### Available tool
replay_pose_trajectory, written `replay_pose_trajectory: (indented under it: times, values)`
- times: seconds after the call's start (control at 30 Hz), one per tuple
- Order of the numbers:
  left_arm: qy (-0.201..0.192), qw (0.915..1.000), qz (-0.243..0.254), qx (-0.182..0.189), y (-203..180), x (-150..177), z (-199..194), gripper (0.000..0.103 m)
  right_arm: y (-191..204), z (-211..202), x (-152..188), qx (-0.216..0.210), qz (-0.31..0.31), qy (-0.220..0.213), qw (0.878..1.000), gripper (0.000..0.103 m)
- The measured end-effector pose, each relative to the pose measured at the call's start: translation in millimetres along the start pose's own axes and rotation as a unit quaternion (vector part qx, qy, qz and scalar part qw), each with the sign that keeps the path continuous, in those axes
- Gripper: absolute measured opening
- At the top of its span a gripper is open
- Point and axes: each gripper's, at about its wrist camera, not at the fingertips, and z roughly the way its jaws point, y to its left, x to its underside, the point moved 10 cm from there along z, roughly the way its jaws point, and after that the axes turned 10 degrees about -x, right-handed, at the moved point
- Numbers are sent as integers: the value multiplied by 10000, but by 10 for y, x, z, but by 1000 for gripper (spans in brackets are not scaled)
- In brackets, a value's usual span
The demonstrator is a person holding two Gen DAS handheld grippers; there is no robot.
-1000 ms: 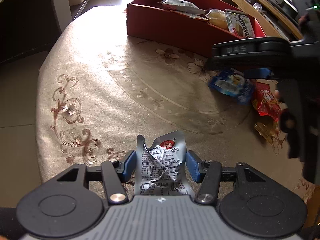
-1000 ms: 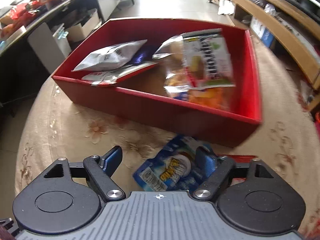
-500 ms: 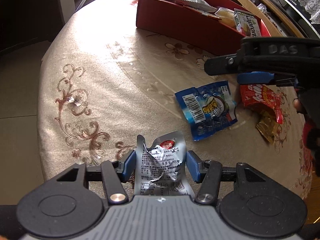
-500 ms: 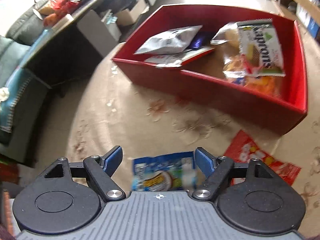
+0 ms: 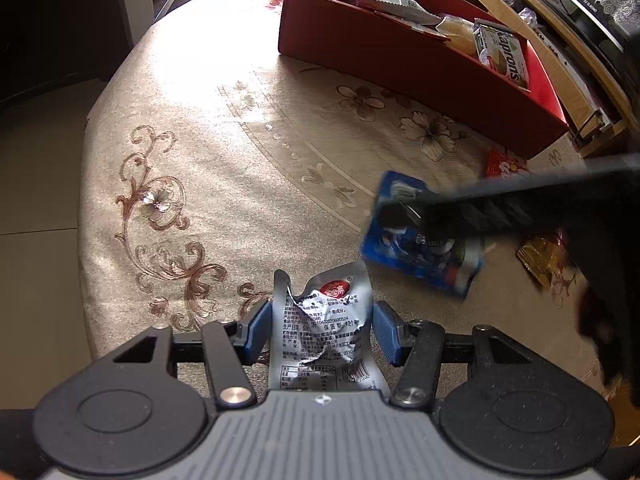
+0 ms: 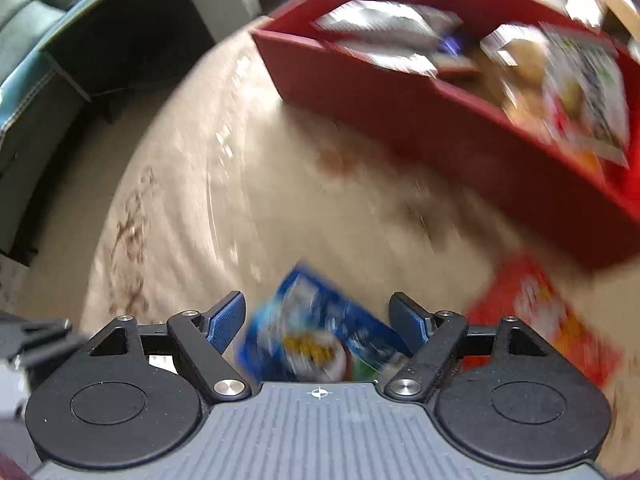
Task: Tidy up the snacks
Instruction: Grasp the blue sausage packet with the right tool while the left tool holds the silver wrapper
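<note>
From the left wrist view, the red box [image 5: 420, 60] was seen at the far side of the surface [image 5: 224, 152] with a few packets already dropped in, a silver one and a green-and-white wafer pack [image 5: 502, 56] among them, so the job looked roughly half done. The left gripper [image 5: 320, 330] was hovering over a crumpled silver packet [image 5: 320, 332], jaws apart on either side of it with a gap showing, nothing clamped yet. A blue packet [image 5: 420, 256], a red packet [image 5: 504, 162] and a small gold wrapper [image 5: 540, 256] were still left lying loose outside the box.

The right wrist view was pretty blurred. The right gripper [image 6: 319, 320] was shown with jaws wide apart around the blue packet [image 6: 316, 340], which didn't seem gripped. The red packet [image 6: 540, 316] was just beside it, and the red box [image 6: 400, 92] well beyond. So probably four packets were left to be put away.
</note>
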Motion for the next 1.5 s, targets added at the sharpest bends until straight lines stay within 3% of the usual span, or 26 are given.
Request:
replay_pose_trajectory:
  times: [0.13, 0.2, 0.33, 0.5, 0.67, 0.73, 1.03, 1.07, 1.17, 1.33, 1.5]
  values:
    - [64, 9999, 133, 31, -45, 35, 3, 51, -22, -166, 405, 62, 198, 263, 9994, 83]
    - [14, 9998, 208, -9, -75, 54, 0, 51, -41, -306, 499, 190, 284, 115, 9993, 82]
    - [-44, 9999, 90, -73, 2, 22, -21, 51, 26, -438, 401, 815, -469, -251, 9953, 82]
    - [-46, 9998, 6, -169, 92, 22, -20, 51, 218, -125, 221, 649, -902, -45, 9938, 80]
    - [19, 9998, 69, -196, 124, 48, 31, 51, 210, 139, 155, 1008, -1228, 226, 9870, 78]
    - [25, 9999, 38, -160, 140, 36, 31, 51, 180, 76, 157, 898, -1013, 183, 9906, 67]
    - [-39, 9994, 278, -201, 93, 56, 18, 51, 86, -440, 455, 846, -426, -263, 9952, 42]
    - [-59, 9992, 325, -241, 80, 57, 20, 51, 82, -433, 486, 763, -275, -292, 9963, 43]
    - [-82, 9989, 350, -301, 64, 55, 19, 51, -2, -427, 629, 845, -181, -209, 9960, 61]
    - [-102, 9985, 425, -315, 54, 78, 16, 51, 87, -421, 583, 733, -872, -152, 9934, 89]
    - [-120, 9976, 559, -384, 23, 75, 38, 51, 109, -318, 524, 723, -1481, 132, 9862, 90]
